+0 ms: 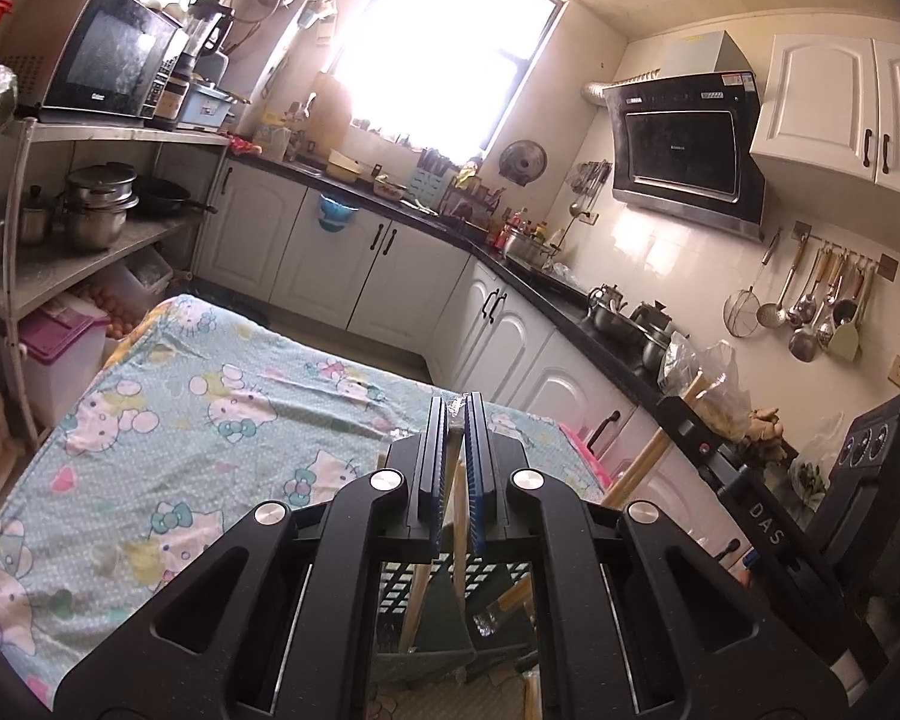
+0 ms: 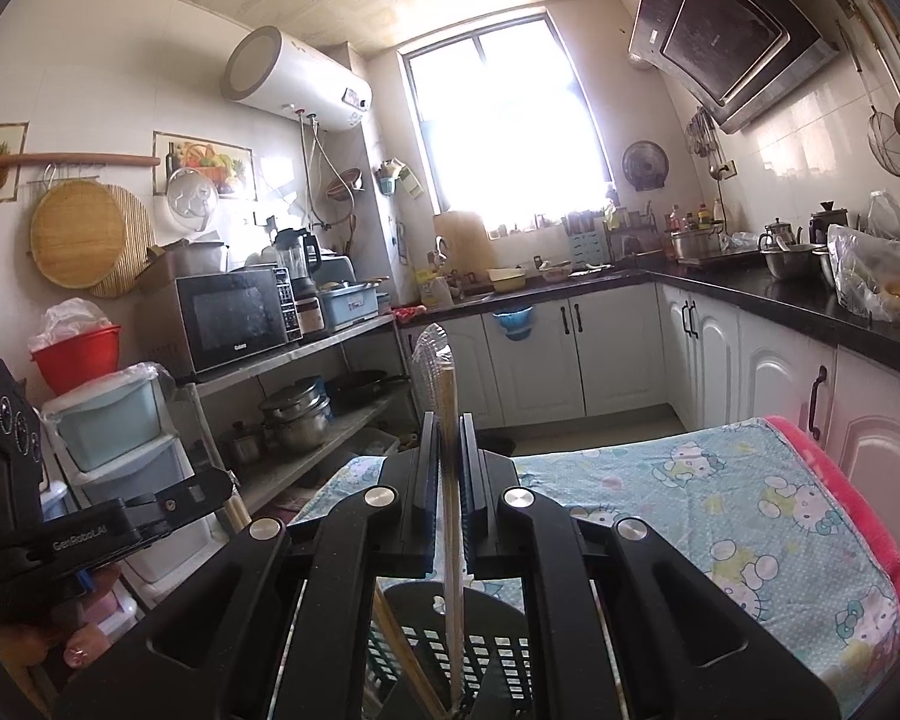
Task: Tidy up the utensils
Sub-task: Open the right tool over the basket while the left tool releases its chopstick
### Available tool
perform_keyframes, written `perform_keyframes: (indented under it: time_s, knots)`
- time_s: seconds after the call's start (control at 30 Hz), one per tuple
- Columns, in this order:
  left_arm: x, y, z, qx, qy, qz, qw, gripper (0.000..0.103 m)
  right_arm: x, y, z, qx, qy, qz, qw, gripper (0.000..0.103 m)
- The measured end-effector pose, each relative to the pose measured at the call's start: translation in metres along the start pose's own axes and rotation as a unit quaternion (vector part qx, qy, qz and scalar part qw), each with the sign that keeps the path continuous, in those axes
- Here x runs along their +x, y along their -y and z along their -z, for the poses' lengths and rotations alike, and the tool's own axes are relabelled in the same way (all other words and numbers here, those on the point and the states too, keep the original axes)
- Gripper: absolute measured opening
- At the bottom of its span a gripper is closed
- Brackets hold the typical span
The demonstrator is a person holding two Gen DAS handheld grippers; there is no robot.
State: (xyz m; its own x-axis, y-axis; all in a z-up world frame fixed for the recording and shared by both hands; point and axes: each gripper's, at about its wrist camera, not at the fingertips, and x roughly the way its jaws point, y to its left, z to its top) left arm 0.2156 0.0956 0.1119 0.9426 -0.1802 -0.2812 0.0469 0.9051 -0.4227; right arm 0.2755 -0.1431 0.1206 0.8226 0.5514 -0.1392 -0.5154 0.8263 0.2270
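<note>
My left gripper [image 1: 455, 414] is shut on a thin utensil in clear plastic wrap [image 1: 457, 405], held upright above a black slotted holder [image 1: 426, 588] that has wooden-handled utensils [image 1: 417, 600] in it. My right gripper [image 2: 449, 426] is shut on a wooden chopstick [image 2: 448, 402] with a plastic-wrapped top; its lower end reaches down into the same black holder [image 2: 498, 648]. Another wooden stick [image 2: 396, 642] leans in the holder. The right gripper's body shows at the right of the left wrist view [image 1: 768, 516], and the left gripper's body at the left of the right wrist view [image 2: 78, 534].
The holder stands on a table with a Hello Kitty cloth [image 1: 180, 420]. A metal shelf with a microwave [image 1: 108, 54] and pots [image 1: 99, 204] is on one side. White cabinets and a black counter [image 1: 546, 282] line the other. Ladles hang on the wall [image 1: 810, 312].
</note>
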Motion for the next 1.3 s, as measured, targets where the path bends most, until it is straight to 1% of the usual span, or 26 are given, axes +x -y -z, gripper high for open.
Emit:
perform_keyframes:
  time_s: [0.37, 0.57, 0.6, 0.67, 0.8, 0.93, 1.07, 1.3]
  knots:
    - [0.005, -0.004, 0.018, 0.0, -0.016, -0.002, 0.9999, 0.004, 0.007, -0.001, 0.019, -0.018, 0.0, 0.012, 1.0, 0.007]
    - [0.006, -0.008, 0.026, -0.004, -0.026, -0.007, 0.9996, 0.004, 0.007, 0.002, 0.027, -0.009, -0.011, 0.016, 1.0, 0.007]
    - [0.006, -0.009, 0.027, -0.005, -0.027, -0.008, 0.9996, 0.004, 0.006, 0.003, 0.029, -0.008, -0.012, 0.016, 1.0, 0.008]
    - [0.006, -0.01, 0.029, -0.007, -0.028, -0.008, 0.9996, 0.004, 0.005, 0.004, 0.031, -0.006, -0.015, 0.018, 1.0, 0.014]
    - [0.003, -0.013, 0.031, -0.01, -0.029, -0.01, 0.9995, 0.004, 0.0, 0.007, 0.036, 0.002, -0.019, 0.024, 1.0, 0.016]
    - [0.0, -0.013, 0.033, -0.012, -0.03, -0.012, 0.9994, 0.004, -0.007, 0.012, 0.039, 0.012, -0.023, 0.028, 0.999, 0.025]
    - [-0.002, -0.016, 0.035, -0.015, -0.033, -0.015, 0.9992, 0.004, -0.013, 0.014, 0.042, 0.021, -0.033, 0.033, 0.999, 0.032]
    - [-0.007, -0.023, 0.04, -0.028, -0.041, -0.017, 0.9986, 0.004, -0.027, 0.02, 0.047, 0.035, -0.046, 0.041, 0.997, 0.036]
